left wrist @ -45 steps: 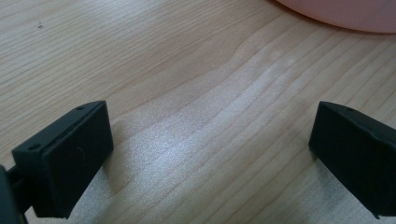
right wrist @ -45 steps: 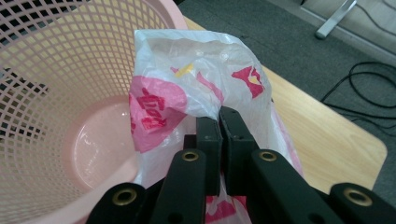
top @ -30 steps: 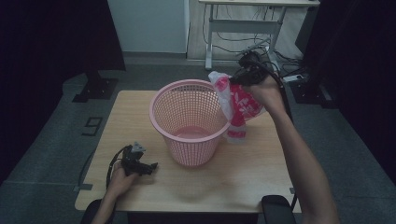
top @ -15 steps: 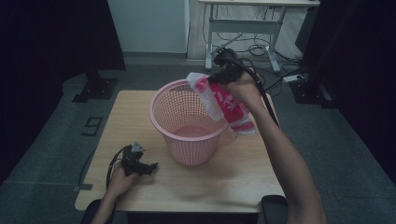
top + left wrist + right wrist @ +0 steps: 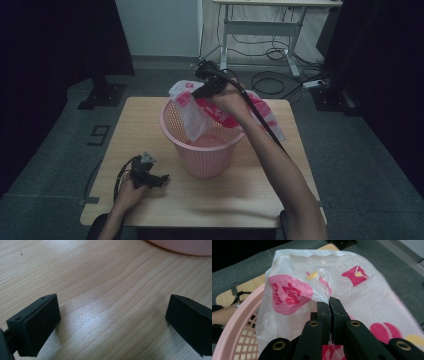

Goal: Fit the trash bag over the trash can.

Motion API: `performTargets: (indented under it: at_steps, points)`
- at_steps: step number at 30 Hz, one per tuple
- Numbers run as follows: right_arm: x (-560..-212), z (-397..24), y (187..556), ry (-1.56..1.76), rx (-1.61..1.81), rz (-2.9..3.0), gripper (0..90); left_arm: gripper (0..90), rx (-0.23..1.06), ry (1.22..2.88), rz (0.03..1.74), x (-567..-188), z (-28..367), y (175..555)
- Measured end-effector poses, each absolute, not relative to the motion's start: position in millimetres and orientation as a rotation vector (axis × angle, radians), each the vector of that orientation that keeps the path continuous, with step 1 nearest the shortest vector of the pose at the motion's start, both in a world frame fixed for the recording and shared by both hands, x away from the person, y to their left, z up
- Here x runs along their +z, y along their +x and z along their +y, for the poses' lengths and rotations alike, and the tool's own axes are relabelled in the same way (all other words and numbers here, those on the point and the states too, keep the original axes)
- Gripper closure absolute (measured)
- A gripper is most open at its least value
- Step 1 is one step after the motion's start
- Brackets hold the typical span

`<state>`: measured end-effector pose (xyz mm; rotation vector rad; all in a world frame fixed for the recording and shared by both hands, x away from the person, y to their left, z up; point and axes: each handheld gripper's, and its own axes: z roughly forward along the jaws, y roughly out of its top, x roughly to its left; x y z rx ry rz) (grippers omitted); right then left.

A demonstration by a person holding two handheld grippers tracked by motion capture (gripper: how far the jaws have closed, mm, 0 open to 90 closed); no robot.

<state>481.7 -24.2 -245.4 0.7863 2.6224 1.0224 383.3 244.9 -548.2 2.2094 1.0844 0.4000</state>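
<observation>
- Pink plastic basket [image 5: 202, 150] stands upright near the middle of the wooden table [image 5: 150, 115], a little toward the far edge, its lattice wall and open rim facing up.
- White plastic bag [image 5: 192, 112] with pink and red print hangs over the basket's far rim; part of it droops inside the basket, and the rest trails out toward the table's far right corner.
- In the right gripper view the bag [image 5: 317, 285] spreads wide in front of the jaws, a pink heart-shaped print on one side, with the basket's rim [image 5: 239, 325] curving below it.
- The right gripper [image 5: 204, 89] is held above the basket's far rim, the person's forearm reaching across from the near right edge.
- Its jaws are pressed together on a fold of the bag (the film bunches right where the pads meet), so the right gripper [image 5: 329, 301] carries the bag.
- The left gripper [image 5: 150, 175] rests low near the table's near left corner, well apart from the basket, in the person's left hand.
- In the left gripper view the left gripper [image 5: 112, 312] has its jaws spread wide with only bare wood grain between them; the basket's foot [image 5: 180, 245] shows at the top edge.
</observation>
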Motion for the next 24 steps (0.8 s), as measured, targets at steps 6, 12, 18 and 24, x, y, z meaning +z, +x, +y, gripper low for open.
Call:
performTargets:
  at_steps: [6,12,18,24]
  points:
    - [-276.4,0.9,491.3,0.785,0.972,2.695,86.9,0.0,0.399,2.208,1.085,-548.3,244.7,383.2]
    - [-312.3,13.1,507.0,0.840,0.909,2.743,86.6,0.0,0.400,2.209,1.085,-548.2,244.8,383.2]
    - [-341.3,15.7,516.9,0.851,0.704,2.830,78.8,0.0,0.400,2.210,1.085,-548.2,244.9,383.3]
    - [-323.7,8.3,507.6,0.785,0.795,2.807,30.6,0.0,0.399,2.212,1.080,-548.2,244.7,383.4]
